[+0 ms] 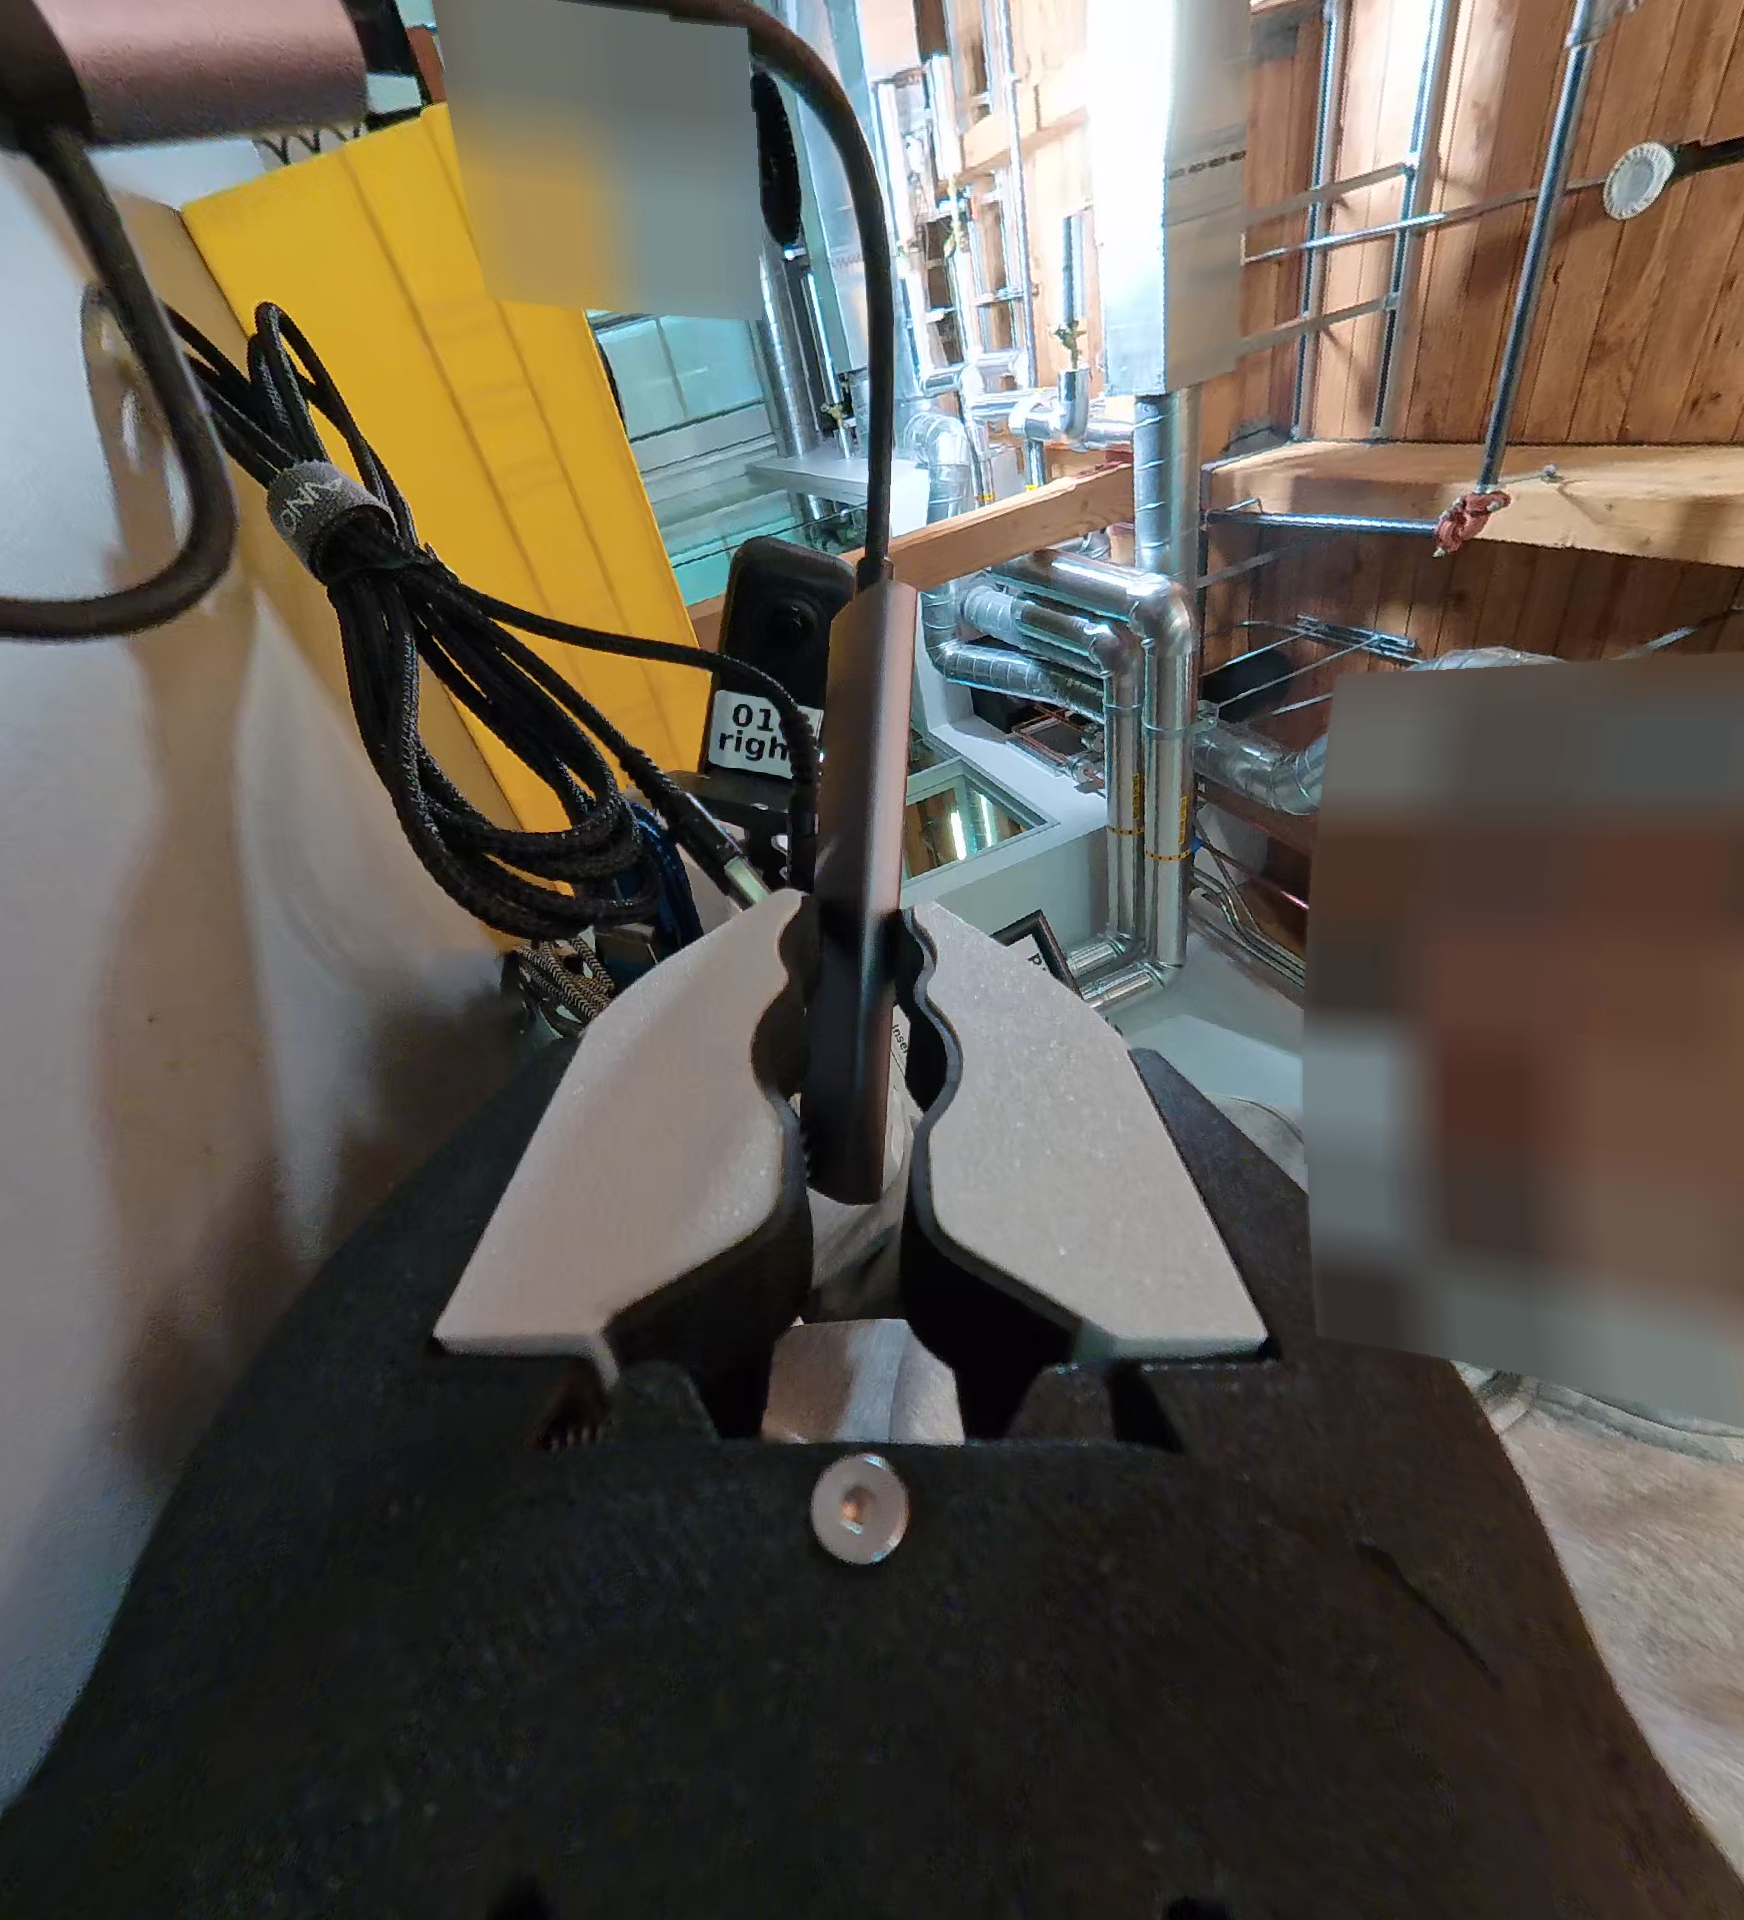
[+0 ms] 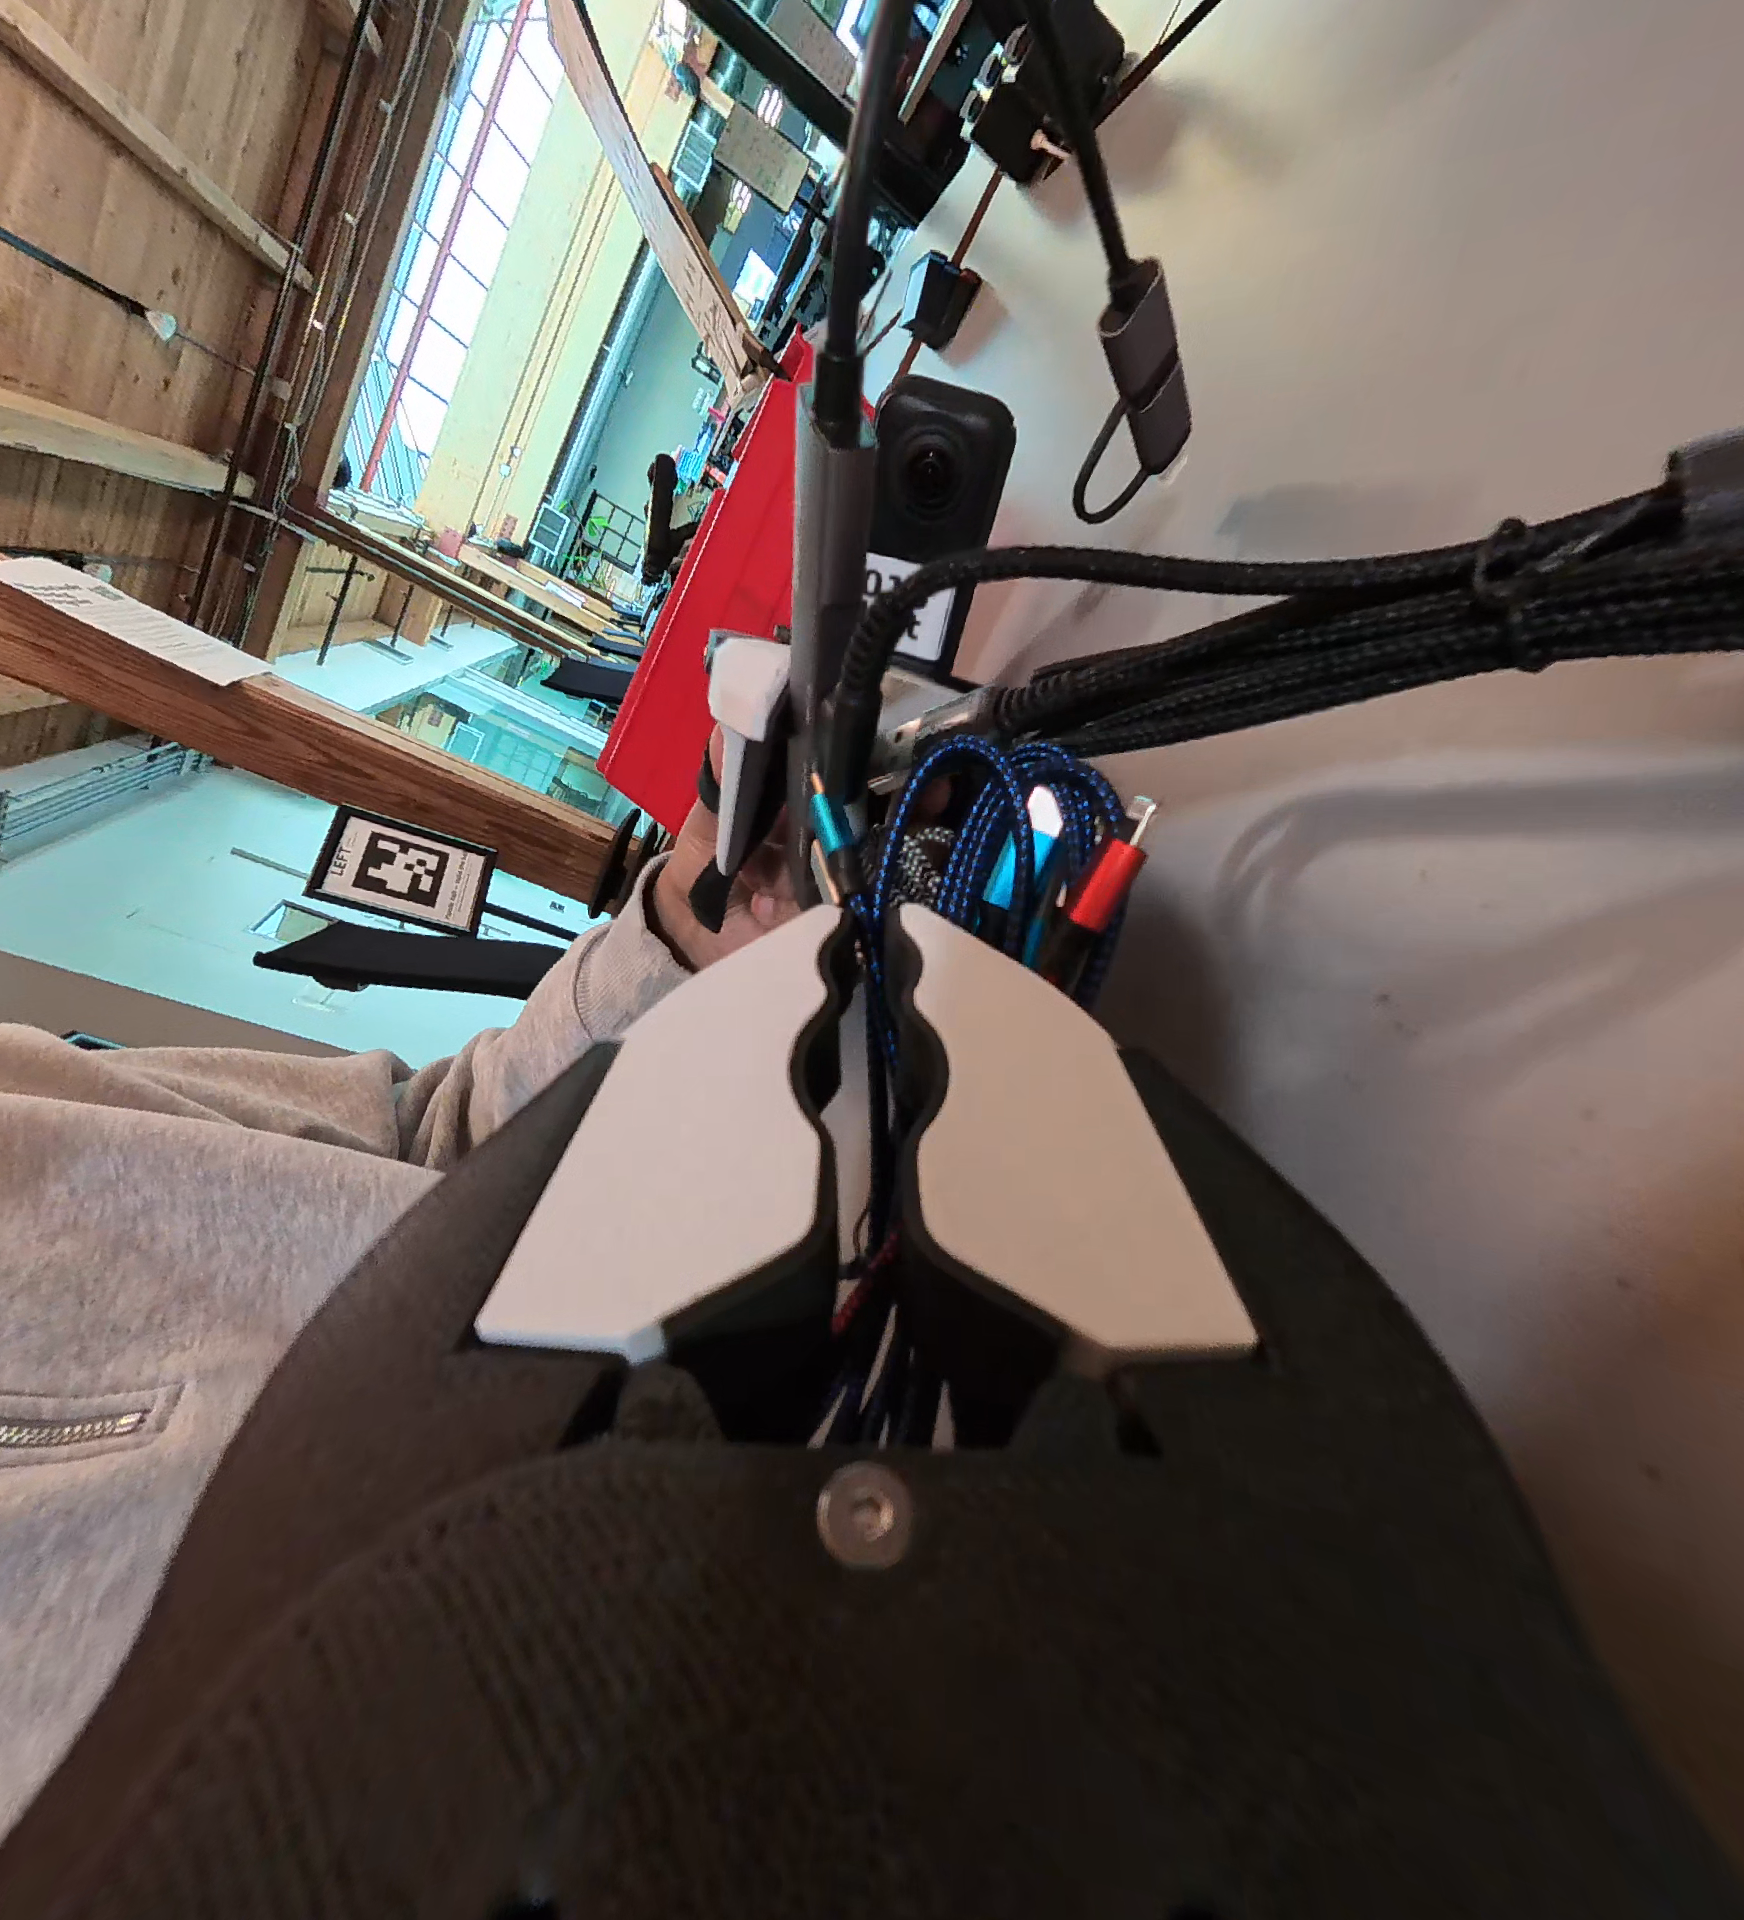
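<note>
My left gripper [image 1: 857, 925] is shut on a slim dark grey adapter [image 1: 863, 831], held upright between the white fingers. Its black cable [image 1: 873, 312] arcs up and away to the left. My right gripper [image 2: 863, 920] is shut on a bundle of blue braided cables [image 2: 961, 831] with blue and red plugs, close to the white wall [image 2: 1470, 1039]. The left gripper's white finger [image 2: 748, 727] and the grey adapter [image 2: 816, 540] show just ahead in the right wrist view. The right gripper's camera [image 1: 780, 623] shows behind the adapter in the left wrist view.
A strapped bundle of black braided cable [image 1: 411, 665] hangs on the white wall [image 1: 16, 935]; it also crosses the right wrist view [image 2: 1367, 644]. Another grey adapter [image 2: 1148, 353] hangs on the wall. A yellow panel [image 1: 411, 343], a red panel [image 2: 712, 623] and a grey sleeve [image 2: 120, 1195] are near. Tip to tip, the grippers are about 4 cm apart.
</note>
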A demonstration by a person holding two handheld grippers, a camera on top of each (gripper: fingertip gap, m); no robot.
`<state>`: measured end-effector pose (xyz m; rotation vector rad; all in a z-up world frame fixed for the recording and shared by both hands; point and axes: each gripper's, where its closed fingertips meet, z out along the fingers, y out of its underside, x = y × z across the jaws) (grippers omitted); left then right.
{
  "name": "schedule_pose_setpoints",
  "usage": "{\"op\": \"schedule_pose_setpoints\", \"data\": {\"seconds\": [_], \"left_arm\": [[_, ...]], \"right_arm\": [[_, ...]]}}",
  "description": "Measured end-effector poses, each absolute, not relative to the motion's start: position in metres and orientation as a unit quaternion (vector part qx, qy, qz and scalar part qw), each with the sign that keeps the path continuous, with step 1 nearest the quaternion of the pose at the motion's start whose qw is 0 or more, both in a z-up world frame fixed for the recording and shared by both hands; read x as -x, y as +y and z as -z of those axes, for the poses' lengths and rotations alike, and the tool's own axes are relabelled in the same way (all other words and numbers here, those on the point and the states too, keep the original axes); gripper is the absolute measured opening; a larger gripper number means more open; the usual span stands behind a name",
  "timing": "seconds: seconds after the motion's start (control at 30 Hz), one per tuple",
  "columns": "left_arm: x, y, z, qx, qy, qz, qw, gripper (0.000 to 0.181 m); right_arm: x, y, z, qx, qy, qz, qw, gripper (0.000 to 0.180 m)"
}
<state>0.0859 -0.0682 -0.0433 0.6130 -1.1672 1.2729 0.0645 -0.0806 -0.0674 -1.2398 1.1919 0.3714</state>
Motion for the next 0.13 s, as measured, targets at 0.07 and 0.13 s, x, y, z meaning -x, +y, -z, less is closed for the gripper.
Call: {"op": "schedule_pose_setpoints", "data": {"seconds": [0.07, 0.13], "left_arm": [[-0.0856, -0.0680, 0.0430, -0.263, -0.506, -0.551, 0.609, 0.014], [-0.0853, -0.0678, 0.0426, -0.261, -0.506, -0.552, 0.609, 0.014]], "right_arm": [[-0.0642, -0.0804, 0.0677, 0.545, 0.522, -0.161, 0.636, 0.005], [-0.0648, -0.0810, 0.0678, 0.543, 0.525, -0.158, 0.636, 0.005]]}}
